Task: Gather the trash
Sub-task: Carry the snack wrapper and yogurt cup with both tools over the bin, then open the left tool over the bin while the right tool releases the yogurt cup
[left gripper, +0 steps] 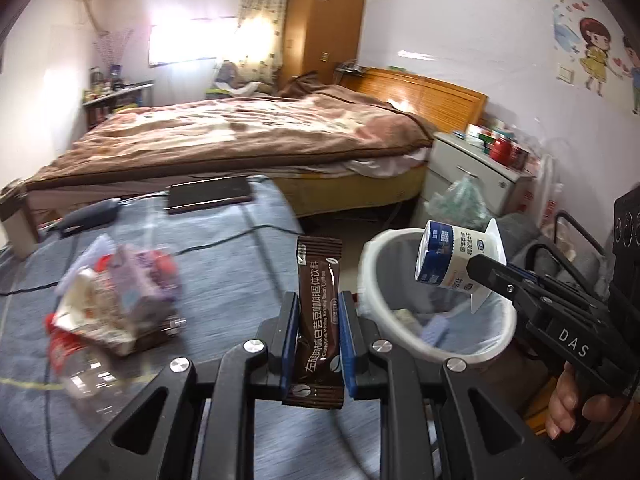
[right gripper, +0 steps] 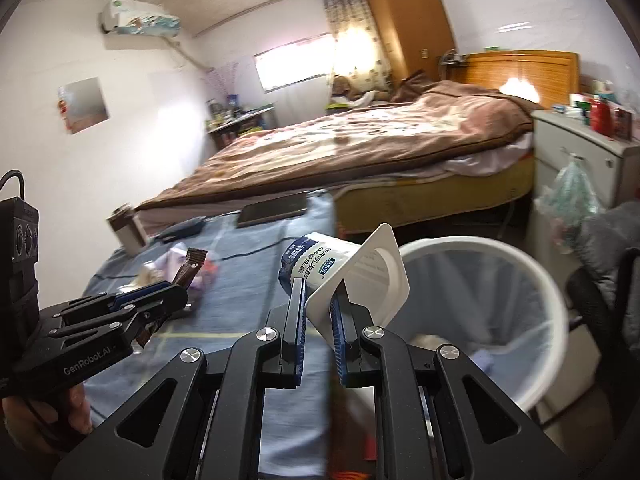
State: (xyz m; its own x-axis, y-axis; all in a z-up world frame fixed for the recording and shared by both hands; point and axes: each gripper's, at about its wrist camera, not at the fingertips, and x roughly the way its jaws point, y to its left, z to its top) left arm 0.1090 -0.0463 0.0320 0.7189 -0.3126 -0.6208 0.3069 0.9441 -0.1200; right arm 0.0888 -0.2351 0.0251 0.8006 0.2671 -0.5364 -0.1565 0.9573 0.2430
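Behind us a bedroom is showing: a bed (left gripper: 240, 136) under a brown blanket, a wooden wardrobe (left gripper: 326, 20), a white nightstand (left gripper: 468, 168) crowded with small things, and cartoon stickers on the wall. We are working over a counter (left gripper: 224, 272) covered in blue-grey cloth, where a blurred heap of wrappers (left gripper: 116, 292) and a clear plastic bottle (left gripper: 80, 364) are lying at the left, with a dark flat phone-like slab (left gripper: 210, 199) farther back. Our left claw (left gripper: 319, 336) is pinching a brown sachet (left gripper: 320, 312) upright between its blue pads; the white print on it is reading "Caramel White Kidney Bean Coffee" beside a line of Chinese characters. Our right claw (right gripper: 318, 316) is pressing together on the square white rim of a yogurt cup (right gripper: 320, 268), blue and white with Chinese writing, tipped on its side and hanging just beside the rim of a white bin (right gripper: 532, 280) lined with a clear bag, some scraps already lying inside. In the left view the right tool's body is showing the letters "DAS"; in the right view the left tool is reading "GenRobot.AI", with a hand (right gripper: 44, 428) gripping its handle.
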